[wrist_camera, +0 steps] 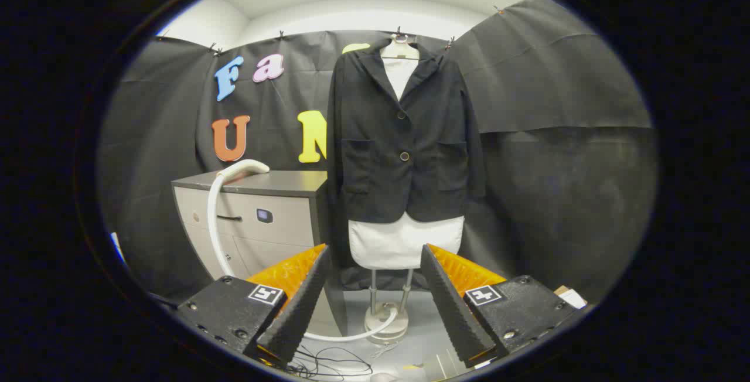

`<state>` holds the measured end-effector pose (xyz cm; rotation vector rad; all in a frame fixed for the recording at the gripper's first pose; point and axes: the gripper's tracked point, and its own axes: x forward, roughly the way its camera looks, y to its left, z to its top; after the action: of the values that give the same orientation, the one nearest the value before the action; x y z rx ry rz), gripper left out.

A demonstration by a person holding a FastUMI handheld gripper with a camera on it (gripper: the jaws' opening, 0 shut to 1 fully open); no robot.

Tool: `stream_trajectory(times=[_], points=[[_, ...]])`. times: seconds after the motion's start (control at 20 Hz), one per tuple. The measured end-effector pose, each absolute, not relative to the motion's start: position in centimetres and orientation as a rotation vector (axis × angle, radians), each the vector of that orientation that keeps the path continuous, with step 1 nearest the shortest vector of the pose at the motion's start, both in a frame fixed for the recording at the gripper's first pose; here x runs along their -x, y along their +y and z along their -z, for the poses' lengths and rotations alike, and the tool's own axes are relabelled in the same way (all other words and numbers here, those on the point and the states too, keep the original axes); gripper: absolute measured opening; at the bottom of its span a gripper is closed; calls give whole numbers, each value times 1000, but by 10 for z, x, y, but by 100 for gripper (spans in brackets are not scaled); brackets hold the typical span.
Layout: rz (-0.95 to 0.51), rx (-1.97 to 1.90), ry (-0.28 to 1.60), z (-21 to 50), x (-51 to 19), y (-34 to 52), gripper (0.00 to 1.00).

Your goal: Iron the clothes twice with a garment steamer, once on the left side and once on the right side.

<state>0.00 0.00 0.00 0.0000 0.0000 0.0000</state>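
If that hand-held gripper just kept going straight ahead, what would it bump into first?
Probably the white board hanging below the black jacket, which sits straight beyond the open hand-held gripper. Nothing shows between the fingers before it, though depth is hard to judge.

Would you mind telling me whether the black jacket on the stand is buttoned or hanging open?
Buttoned: the black jacket hangs closed, its front edges meeting at two buttons. The gripper is open, holding nothing.

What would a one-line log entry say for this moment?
gripper: open, empty | steamer head: resting on cabinet | jacket: hanging on stand, beyond fingers | ironing: not started
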Motion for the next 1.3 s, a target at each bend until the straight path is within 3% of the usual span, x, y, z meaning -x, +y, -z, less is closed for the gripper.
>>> stream_trajectory(times=[0.65, 1.3], points=[[-2, 6, 23, -15, -9, 31, 98], [-212, 36, 42, -97, -101, 197, 98]])
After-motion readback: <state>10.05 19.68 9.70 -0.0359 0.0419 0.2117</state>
